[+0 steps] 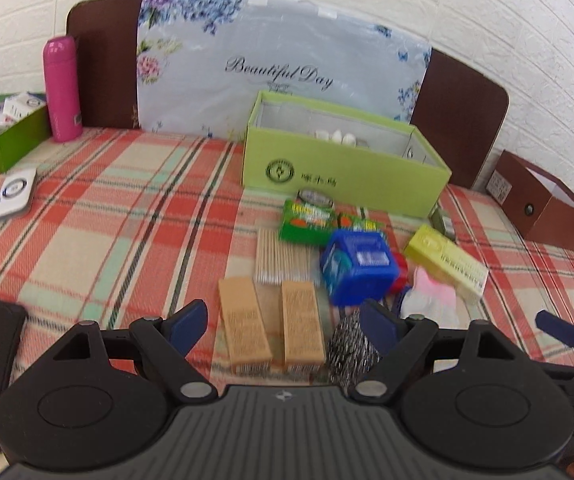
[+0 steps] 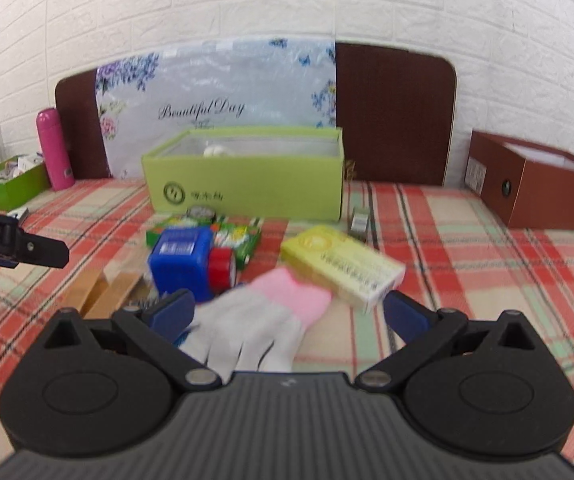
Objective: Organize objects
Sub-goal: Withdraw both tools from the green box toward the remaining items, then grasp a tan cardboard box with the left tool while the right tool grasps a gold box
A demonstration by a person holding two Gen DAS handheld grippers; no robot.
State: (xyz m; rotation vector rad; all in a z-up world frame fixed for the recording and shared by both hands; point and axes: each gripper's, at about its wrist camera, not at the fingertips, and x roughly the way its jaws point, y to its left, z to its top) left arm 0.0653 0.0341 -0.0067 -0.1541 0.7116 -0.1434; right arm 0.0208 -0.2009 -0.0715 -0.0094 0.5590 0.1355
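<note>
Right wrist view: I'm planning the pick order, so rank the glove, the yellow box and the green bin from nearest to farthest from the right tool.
1. Glove: lying between the open fingers of the right tool.
2. Yellow box: just beyond, slightly right.
3. Green bin: farthest, by the headboard.

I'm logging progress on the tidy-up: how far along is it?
Barely started. Done: only a few white items lie in the light green box. In hand: nothing; the left claw and right claw are both open. Left: the blue box, glove, yellow box and tan boxes lie on the bed.
</note>
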